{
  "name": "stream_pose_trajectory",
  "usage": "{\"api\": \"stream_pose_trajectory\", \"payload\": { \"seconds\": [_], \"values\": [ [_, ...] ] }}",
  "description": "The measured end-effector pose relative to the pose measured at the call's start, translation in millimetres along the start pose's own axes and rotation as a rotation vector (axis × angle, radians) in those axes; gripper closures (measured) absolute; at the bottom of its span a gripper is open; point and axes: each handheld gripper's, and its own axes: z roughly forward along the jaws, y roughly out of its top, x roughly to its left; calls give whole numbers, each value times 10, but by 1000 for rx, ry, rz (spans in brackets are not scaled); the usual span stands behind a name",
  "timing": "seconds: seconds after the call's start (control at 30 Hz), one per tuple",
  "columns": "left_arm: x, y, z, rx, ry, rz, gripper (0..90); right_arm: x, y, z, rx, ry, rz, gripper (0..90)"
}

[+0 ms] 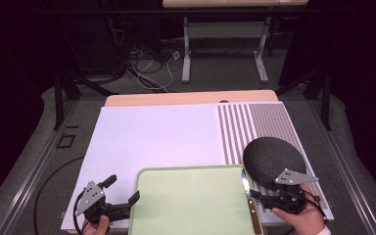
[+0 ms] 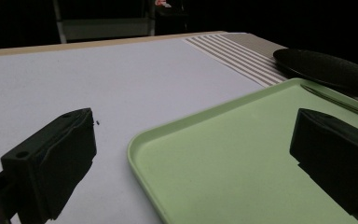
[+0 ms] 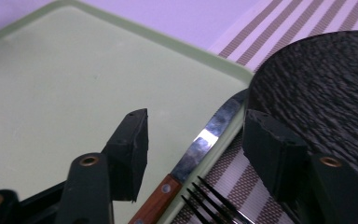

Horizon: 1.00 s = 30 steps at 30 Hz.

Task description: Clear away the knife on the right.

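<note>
A knife (image 1: 248, 198) with a wooden handle and steel blade lies along the right rim of a pale green tray (image 1: 191, 169). My right gripper (image 1: 259, 196) hovers over it, open. In the right gripper view the jaws stand apart on either side of the knife (image 3: 205, 137) without pressing it, and dark fork tines (image 3: 209, 196) poke in beside the handle. A black round plate (image 1: 269, 159) sits just right of the tray. My left gripper (image 1: 124, 188) rests at the tray's left corner, open and with nothing in it; its jaws (image 2: 196, 149) frame the tray's rim (image 2: 140, 144).
The tray sits at the near edge of a white sheet (image 1: 156, 137). A striped placemat (image 1: 264, 122) lies under the plate on the right. The wooden table edge (image 1: 191, 98) runs along the back, with a dark floor and cables beyond.
</note>
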Motion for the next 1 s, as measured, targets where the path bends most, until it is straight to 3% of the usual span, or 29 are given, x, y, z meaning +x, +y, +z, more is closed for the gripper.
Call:
{"api": "stream_pose_trajectory", "payload": {
  "seconds": [0.2, 0.37, 0.5, 0.6, 0.7, 0.8, 0.83, 0.87, 0.9, 1.0],
  "values": [
    [3, -1, -4, -2, 4, -3, 4, -166, 13, -107, -9, -79, 29, 261],
    [3, 0, -3, -2, 3, -4, 4, -327, 0, -199, -9, -125, 85, 219],
    [4, 0, -4, -5, 3, -4, 4, -443, -10, -287, -32, -184, 96, 145],
    [3, -1, -7, -4, 5, -9, 4, -499, -25, -349, -46, -246, 100, 137],
    [3, -1, -7, -4, 5, -9, 4, -565, -45, -414, -41, -261, 93, 107],
    [3, -1, -7, -4, 5, -9, 4, -612, -70, -453, -38, -266, 108, 121],
    [3, -1, -7, -4, 5, -9, 4, -614, -70, -483, -5, -258, 121, 151],
    [2, -1, -8, -4, 5, -9, 4, -630, -87, -465, -37, -271, 115, 151],
    [2, -1, -9, -5, 5, -9, 4, -639, -93, -473, -30, -262, 113, 155],
    [3, -1, -8, -4, 4, -9, 4, -660, -107, -510, -3, -278, 89, 266]
  ]
}}
